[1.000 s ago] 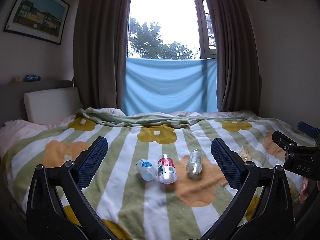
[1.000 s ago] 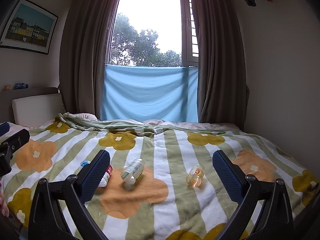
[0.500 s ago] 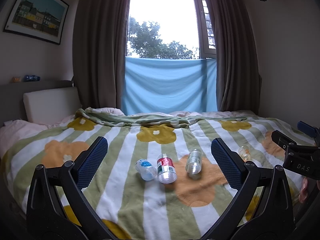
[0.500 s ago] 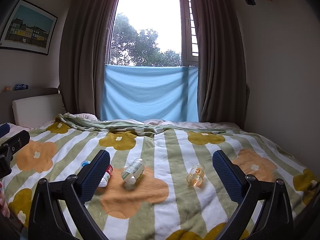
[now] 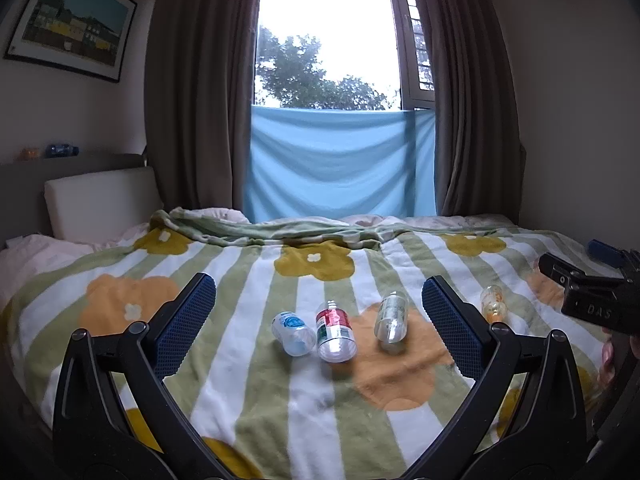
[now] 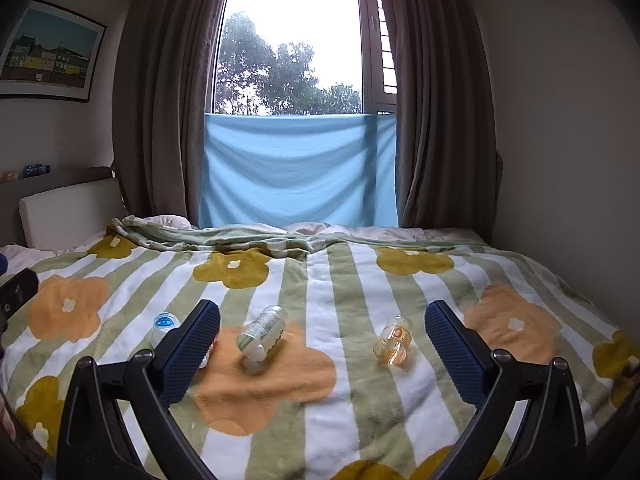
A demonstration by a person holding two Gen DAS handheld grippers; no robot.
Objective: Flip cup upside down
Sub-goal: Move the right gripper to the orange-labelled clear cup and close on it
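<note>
Several small clear bottles lie on their sides on the striped flower blanket (image 5: 304,408). In the left wrist view: a blue-labelled one (image 5: 292,330), a red-labelled one (image 5: 335,336), a clear white-labelled one (image 5: 392,316) and an amber one (image 5: 493,304). In the right wrist view: the white-labelled one (image 6: 262,332), the amber one (image 6: 394,340), and the blue-labelled one (image 6: 164,325) partly behind a finger. No cup is plainly seen. My left gripper (image 5: 318,320) is open and empty above the bed. My right gripper (image 6: 322,338) is open and empty, and also shows at the left view's right edge (image 5: 588,300).
The bed fills the foreground, with a white headboard cushion (image 5: 100,200) at left. Behind it are brown curtains (image 6: 440,100), a window and a hanging blue cloth (image 5: 340,164). A wall (image 6: 560,140) runs along the bed's right side.
</note>
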